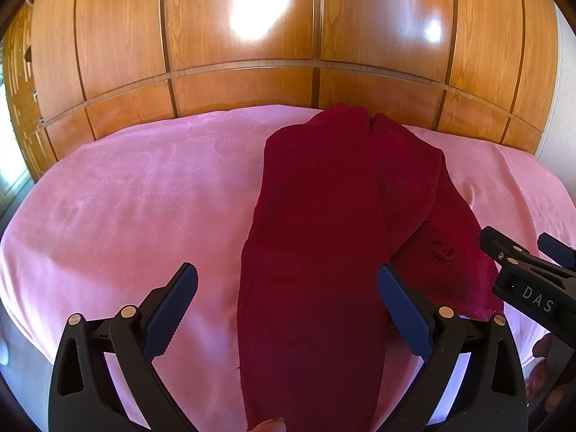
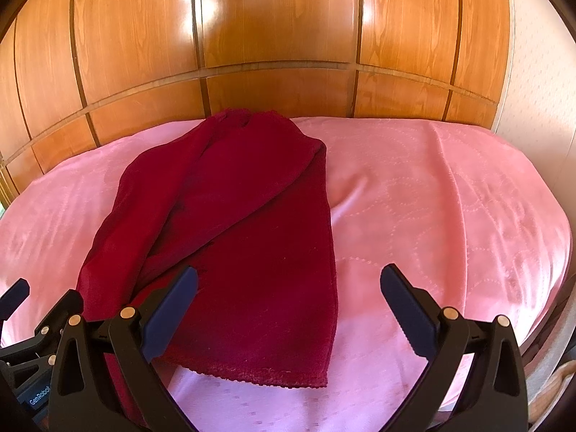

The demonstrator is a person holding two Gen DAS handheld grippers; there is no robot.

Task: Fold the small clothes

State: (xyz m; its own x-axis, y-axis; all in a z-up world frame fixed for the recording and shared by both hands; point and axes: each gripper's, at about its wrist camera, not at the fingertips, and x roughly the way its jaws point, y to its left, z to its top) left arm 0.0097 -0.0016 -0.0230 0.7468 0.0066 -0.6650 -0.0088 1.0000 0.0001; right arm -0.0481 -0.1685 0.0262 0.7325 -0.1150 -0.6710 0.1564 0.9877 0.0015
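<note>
Currently the left gripper (image 1: 287, 297) hangs spread wide above the near end of one dark red garment (image 1: 316, 223), its fingers straddling the long left fold, presumably positioned for a grasp. One garment lies lengthwise on the pink bed (image 1: 118, 194). Rightward, the right gripper (image 2: 289, 298) is likewise spread, gripping nothing, over the garment's near right corner.

the garment (image 2: 230, 223) lies on the bed (image 2: 450, 216), the wardrobe (image 2: 280, 28) behind it.
</note>
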